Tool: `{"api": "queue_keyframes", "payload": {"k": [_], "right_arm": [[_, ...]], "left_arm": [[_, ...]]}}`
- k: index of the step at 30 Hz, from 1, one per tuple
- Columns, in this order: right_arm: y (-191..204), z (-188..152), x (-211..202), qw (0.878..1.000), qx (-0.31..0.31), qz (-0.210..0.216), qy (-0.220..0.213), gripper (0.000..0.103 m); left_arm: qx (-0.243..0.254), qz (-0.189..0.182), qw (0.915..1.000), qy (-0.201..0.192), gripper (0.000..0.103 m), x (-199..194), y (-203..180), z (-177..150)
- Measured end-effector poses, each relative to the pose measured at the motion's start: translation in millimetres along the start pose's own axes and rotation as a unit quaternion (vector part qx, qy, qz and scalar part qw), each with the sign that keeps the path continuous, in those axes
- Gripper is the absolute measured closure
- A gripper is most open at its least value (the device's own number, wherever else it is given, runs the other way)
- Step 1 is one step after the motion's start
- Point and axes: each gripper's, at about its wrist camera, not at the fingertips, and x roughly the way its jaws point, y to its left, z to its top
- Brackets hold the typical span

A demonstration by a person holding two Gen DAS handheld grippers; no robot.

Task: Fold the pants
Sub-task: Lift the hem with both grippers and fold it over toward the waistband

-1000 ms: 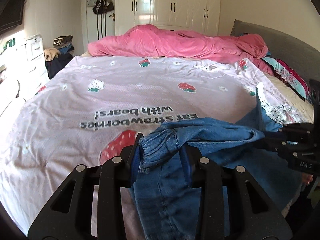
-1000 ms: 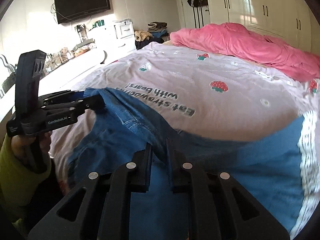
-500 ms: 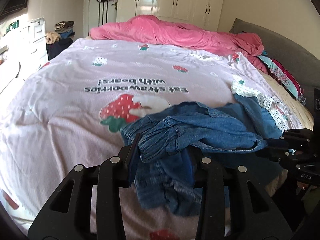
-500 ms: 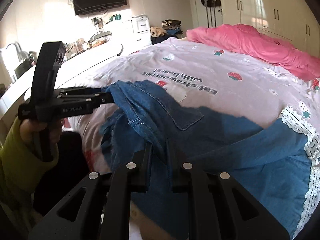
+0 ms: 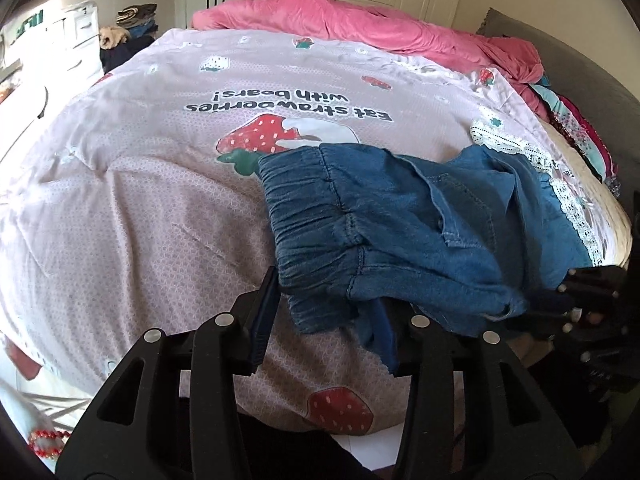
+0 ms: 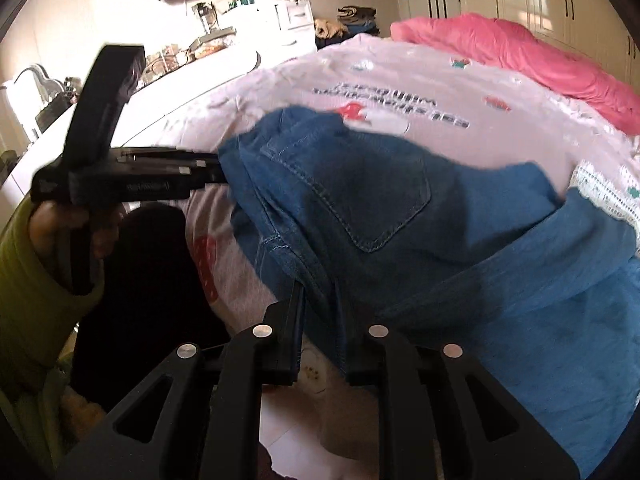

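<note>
A wide bed (image 5: 120, 208) fills the view, spread with a pale pink strawberry-print cover (image 5: 168, 152) that carries upside-down lettering at 12 o'clock. Blue denim pants (image 5: 400, 224) lie rumpled on it toward 3 o'clock, waistband bunched at the near edge. A pink duvet (image 5: 360, 24) is heaped along the far side, around 1 o'clock.

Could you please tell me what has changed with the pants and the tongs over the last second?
Both tongs drew the pants back toward the near edge of the bed, uncovering the big strawberry print; the waistband now lies spread on the cover. The left tongs and right tongs stayed shut on the denim. The pink duvet did not move.
</note>
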Motion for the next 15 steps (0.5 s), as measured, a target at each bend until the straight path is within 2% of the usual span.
{"api": "queue_keyframes", "payload": {"k": [6,9,10,12,15], "right_arm": [[4,-6,11,1.000,-0.011,-0.005,0.010,0.088],[2,-8,13,1.000,-0.004,0.000,0.010,0.088],[0,-10,15,1.000,0.004,0.002,0.015,0.088],[-1,-12,15,1.000,0.004,0.007,0.017,0.088],[-1,-13,15,1.000,0.003,0.014,0.017,0.085]], "left_arm": [[-0.017,0.003,0.9998,0.010,0.057,-5,8,-8],[-0.018,0.011,0.9997,0.013,0.056,-12,12,-14],[-0.019,0.025,0.9994,0.013,0.056,-17,13,-16],[-0.022,0.037,0.9991,0.007,0.056,-28,17,-17],[-0.034,0.025,0.9990,-0.014,0.056,-47,17,-10]]}}
